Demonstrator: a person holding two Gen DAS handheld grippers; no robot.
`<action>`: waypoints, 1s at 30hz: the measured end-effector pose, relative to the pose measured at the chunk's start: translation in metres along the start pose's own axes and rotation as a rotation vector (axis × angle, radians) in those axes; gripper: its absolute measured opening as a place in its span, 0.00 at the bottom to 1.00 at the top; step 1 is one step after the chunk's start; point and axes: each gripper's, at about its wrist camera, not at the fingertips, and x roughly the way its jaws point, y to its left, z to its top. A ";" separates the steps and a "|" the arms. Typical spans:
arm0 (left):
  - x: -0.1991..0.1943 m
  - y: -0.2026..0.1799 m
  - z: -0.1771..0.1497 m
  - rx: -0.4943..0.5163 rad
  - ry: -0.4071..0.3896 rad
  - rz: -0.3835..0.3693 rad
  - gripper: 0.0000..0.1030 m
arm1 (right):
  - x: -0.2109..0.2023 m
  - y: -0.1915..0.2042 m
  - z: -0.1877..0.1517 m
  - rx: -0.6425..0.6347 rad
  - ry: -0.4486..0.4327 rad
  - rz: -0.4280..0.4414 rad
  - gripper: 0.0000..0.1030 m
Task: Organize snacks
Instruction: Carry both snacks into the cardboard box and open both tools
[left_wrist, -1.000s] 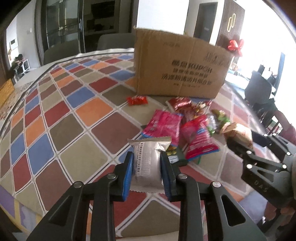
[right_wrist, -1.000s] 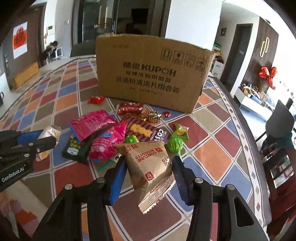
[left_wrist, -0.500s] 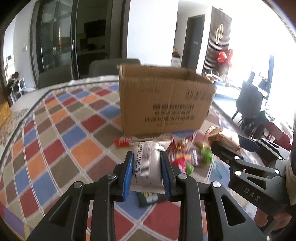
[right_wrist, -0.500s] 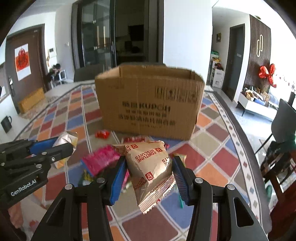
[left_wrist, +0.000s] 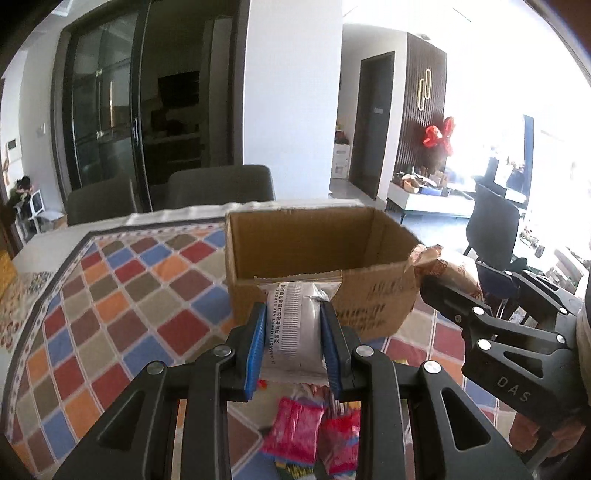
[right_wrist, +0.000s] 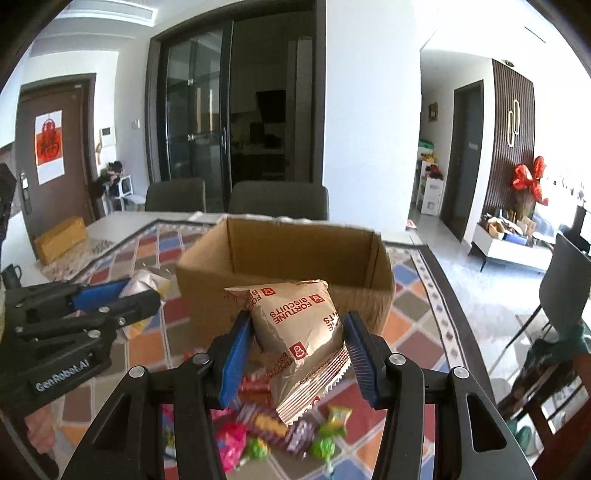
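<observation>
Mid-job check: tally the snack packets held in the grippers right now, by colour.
White-silver packet: 1, in the left gripper
Brown Fortune Biscuits packet: 1, in the right gripper
Total: 2

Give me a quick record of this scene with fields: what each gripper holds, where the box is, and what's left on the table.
left hand-held gripper: shut on silver-white packet
right hand-held gripper: shut on tan biscuit bag
cardboard box: open-topped, just beyond both grippers
loose snacks: on patterned tablecloth, below the grippers
</observation>
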 end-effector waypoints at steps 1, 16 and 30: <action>0.003 0.001 0.006 0.001 -0.001 -0.002 0.28 | 0.003 -0.001 0.006 0.003 -0.006 0.005 0.50; 0.061 0.011 0.066 0.010 0.052 -0.018 0.28 | 0.060 -0.022 0.060 0.024 0.006 0.009 0.50; 0.106 0.021 0.084 -0.033 0.137 -0.016 0.46 | 0.107 -0.040 0.075 0.069 0.075 -0.012 0.66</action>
